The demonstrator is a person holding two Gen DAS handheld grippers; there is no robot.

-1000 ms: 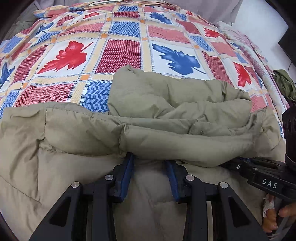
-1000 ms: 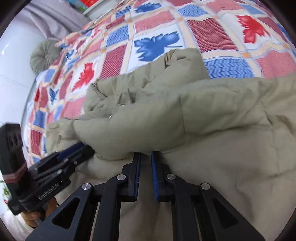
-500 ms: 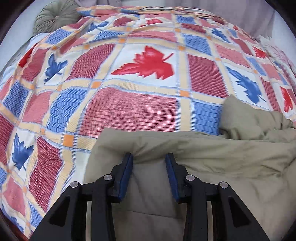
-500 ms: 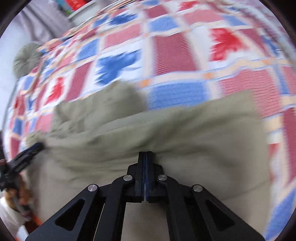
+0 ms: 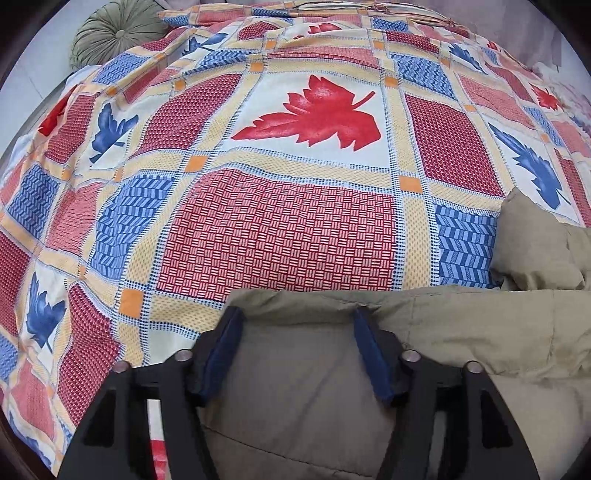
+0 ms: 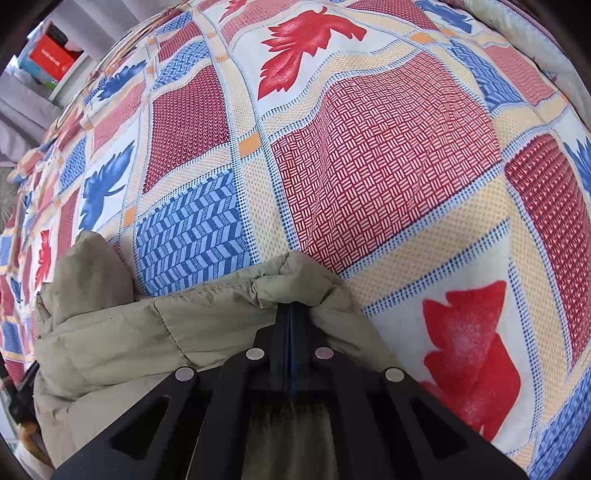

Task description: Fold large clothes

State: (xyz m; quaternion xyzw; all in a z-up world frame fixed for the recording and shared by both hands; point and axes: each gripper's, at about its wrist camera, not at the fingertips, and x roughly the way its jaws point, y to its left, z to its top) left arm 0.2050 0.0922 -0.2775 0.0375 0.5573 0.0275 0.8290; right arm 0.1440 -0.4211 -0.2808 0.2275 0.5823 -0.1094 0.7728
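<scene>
An olive-green padded jacket (image 5: 461, 332) lies on a bed with a patchwork leaf-print cover (image 5: 280, 236). In the left wrist view my left gripper (image 5: 297, 317) is open, its blue-padded fingers (image 5: 225, 339) spread over the jacket's left corner near the folded edge. In the right wrist view my right gripper (image 6: 291, 308) is shut on the jacket's right corner (image 6: 295, 273), the fabric bunched around the tips. The jacket (image 6: 122, 332) stretches away to the left there, with a rounded hood or sleeve part (image 6: 88, 269) behind.
A round green cushion (image 5: 114, 35) sits at the bed's far left corner. A shelf with a red box (image 6: 51, 57) stands beyond the bed. The bed cover (image 6: 388, 177) spreads wide ahead of both grippers. A bit of the other gripper and hand (image 6: 22, 398) shows at the left edge.
Both grippers have slid apart along the jacket's edge, left to the left corner and right to the right corner. The right gripper has closed on the fabric; the left has opened wider.
</scene>
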